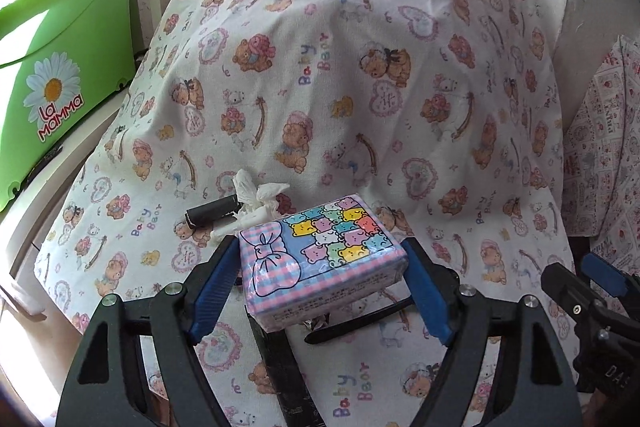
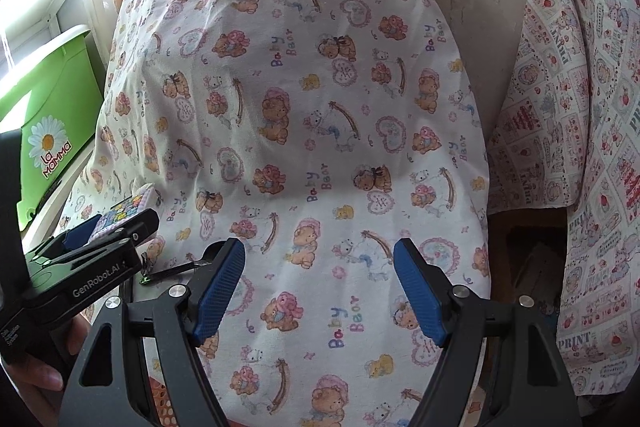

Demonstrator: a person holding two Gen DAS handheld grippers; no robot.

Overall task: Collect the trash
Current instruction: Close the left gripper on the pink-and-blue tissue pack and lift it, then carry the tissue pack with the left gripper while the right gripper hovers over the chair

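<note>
Left gripper (image 1: 320, 279) closed around a tissue pack (image 1: 322, 263), blue pads pressing both short sides, pack tilted and apparently raised a little off the bear-print cloth (image 1: 360, 87). Right gripper (image 2: 320, 291) spread wide, holding nothing, hovering over bare cloth to the right of the pack.

Likely step: pick-up of one item, grip looking secure. Whether the pack counts as trash not clear. Just beyond the pack on its far left: a crumpled tissue (image 1: 260, 197) and a small dark tube (image 1: 212, 214), the two close together, perhaps touching. Also a black strap-like strip (image 1: 356, 323) beneath the pack on the near side, and a dark flat object under the left gripper, too hidden to name.

Next move, by judgement: carry the pack to a bin, none clearly in view, then reach the free right gripper leftward and far for the tissue; a narrow, low pinch needed, since soft paper on soft cloth invites snagging the fabric.

Surface: a humped, wrinkled cloth draped over furniture, yielding rather than firm. Room: green plastic tub (image 1: 68, 59) with a daisy label at far left by a bright window, wooden panel behind, another printed cloth (image 2: 580, 155) at right.
</note>
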